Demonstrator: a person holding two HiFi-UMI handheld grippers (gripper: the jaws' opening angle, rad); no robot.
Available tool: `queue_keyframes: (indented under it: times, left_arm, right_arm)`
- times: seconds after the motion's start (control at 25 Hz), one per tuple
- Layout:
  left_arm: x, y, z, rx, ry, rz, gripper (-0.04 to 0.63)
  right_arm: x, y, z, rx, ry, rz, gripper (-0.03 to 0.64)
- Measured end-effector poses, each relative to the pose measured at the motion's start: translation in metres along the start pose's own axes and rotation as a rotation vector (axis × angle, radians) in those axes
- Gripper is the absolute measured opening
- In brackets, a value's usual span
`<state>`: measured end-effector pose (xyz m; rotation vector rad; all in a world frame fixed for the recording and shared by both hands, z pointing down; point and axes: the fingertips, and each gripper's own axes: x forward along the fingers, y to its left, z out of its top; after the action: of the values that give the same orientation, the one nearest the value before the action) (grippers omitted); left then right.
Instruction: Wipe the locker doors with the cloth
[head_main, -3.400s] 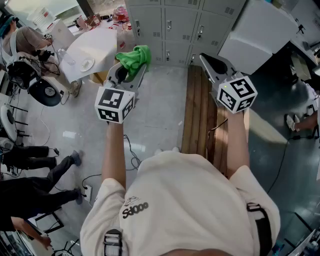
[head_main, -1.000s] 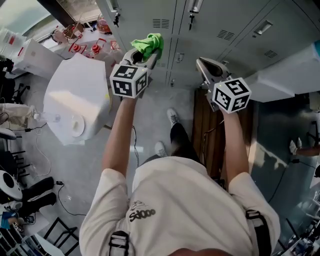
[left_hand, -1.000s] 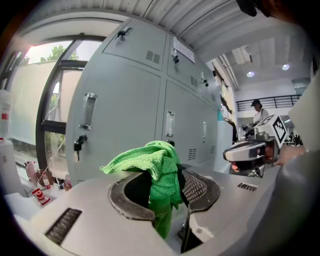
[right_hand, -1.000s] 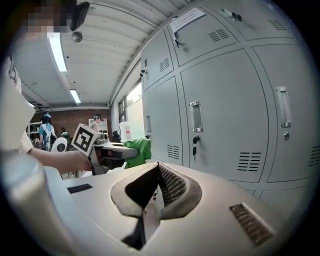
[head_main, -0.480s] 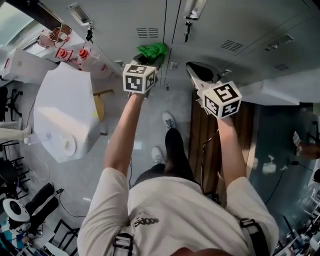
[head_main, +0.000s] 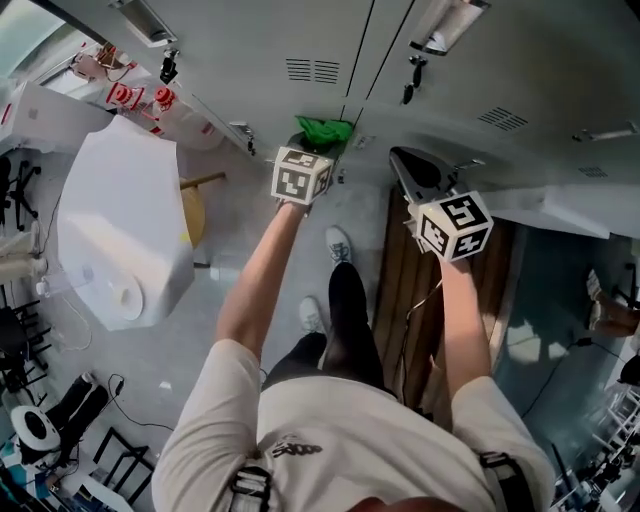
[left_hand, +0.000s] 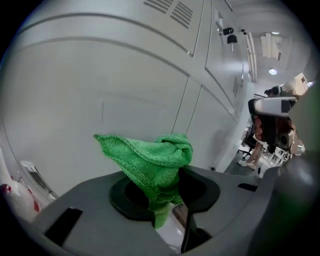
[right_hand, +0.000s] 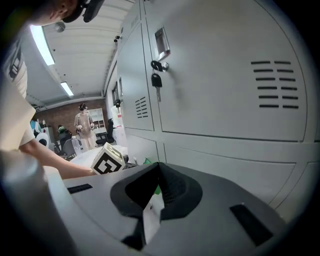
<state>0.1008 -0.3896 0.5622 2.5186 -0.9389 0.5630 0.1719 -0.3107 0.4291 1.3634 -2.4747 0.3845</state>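
Both tongs moved up closer to the locker doors (head_main: 250, 40) over the last half second. I read the left tongs (left_hand: 167, 192) pinching the green cloth (left_hand: 150, 160). It bunches above their tips, just beside a door panel; contact unclear. Right tongs (right_hand: 157, 172) pressed together, nothing between them, near the neighbouring door.

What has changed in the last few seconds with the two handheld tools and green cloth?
The person walked up to the locker doors, and the left gripper carried the green cloth up to a door; contact cannot be told. Unchanged: its jaws stay shut on the cloth, and the right gripper stays shut and empty.
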Motion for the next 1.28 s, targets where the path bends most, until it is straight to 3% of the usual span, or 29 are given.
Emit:
queue_keyframes:
  times: [0.32, 0.64, 0.76, 0.88, 1.08, 1.28]
  left_arm:
    - [0.056, 0.035, -0.089, -0.064, 0.125, 0.030, 0.140]
    - [0.105, 0.064, -0.180, -0.193, 0.283, 0.073, 0.141]
    - [0.107, 0.076, -0.195, -0.135, 0.299, 0.091, 0.141]
    - [0.093, 0.087, -0.180, -0.060, 0.266, 0.127, 0.140]
    - [0.050, 0.075, -0.116, -0.081, 0.106, 0.114, 0.137]
    - [-0.004, 0.056, -0.040, -0.049, -0.018, 0.107, 0.137]
  right_arm:
    - [0.053, -0.017, -0.065, 0.047, 0.048, 0.029, 0.008]
    - [0.086, -0.011, -0.102, 0.086, 0.083, 0.059, 0.006]
    - [0.090, -0.001, -0.106, 0.117, 0.076, 0.099, 0.006]
    - [0.089, 0.006, -0.100, 0.114, 0.066, 0.113, 0.006]
    - [0.071, 0.014, -0.081, 0.113, 0.043, 0.087, 0.007]
    - [0.049, 0.037, -0.053, 0.076, 0.038, 0.072, 0.008]
